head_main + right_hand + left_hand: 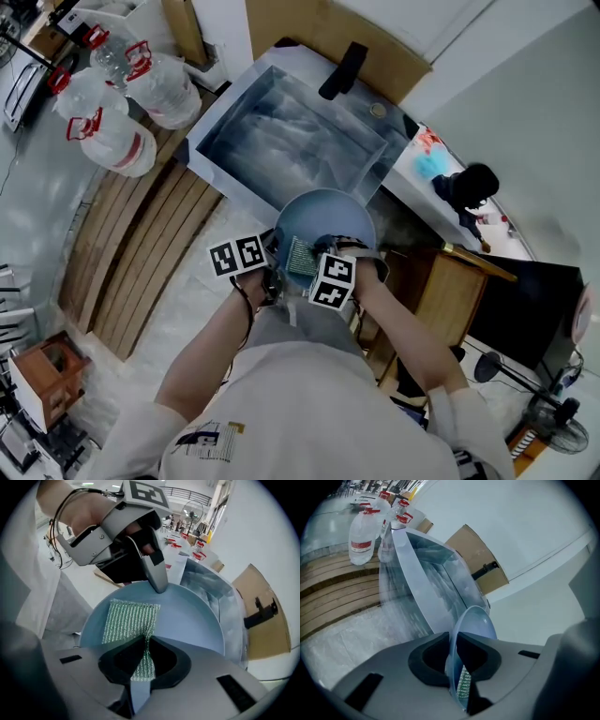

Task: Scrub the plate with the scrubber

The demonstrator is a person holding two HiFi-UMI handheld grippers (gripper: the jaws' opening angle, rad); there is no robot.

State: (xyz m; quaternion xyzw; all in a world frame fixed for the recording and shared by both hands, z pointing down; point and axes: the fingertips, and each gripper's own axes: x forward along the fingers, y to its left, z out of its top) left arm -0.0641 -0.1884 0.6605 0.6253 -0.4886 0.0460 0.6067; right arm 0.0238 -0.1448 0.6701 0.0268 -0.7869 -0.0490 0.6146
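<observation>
Smooth, round, pale-blue plate (pixel 478 620), edge-on, pointing toward one o'clock, clamped in left claw (pixel 456 645); ribbed green mesh scrubber (pixel 126 620) (square, flat against plate) pinched in right claw (pixel 144 648).

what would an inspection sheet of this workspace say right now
surface: steel sink, just beyond the plate
job's things: blue plate held up; green mesh scrubber spread flat on its face
clutter: water bottles with red caps, left of the sink
grippers: left gripper shut on the plate's rim; right gripper shut on the scrubber's near edge
cables: wires along the person's left wrist
surroundings: cardboard sheet behind the sink, wooden slats, fan
</observation>
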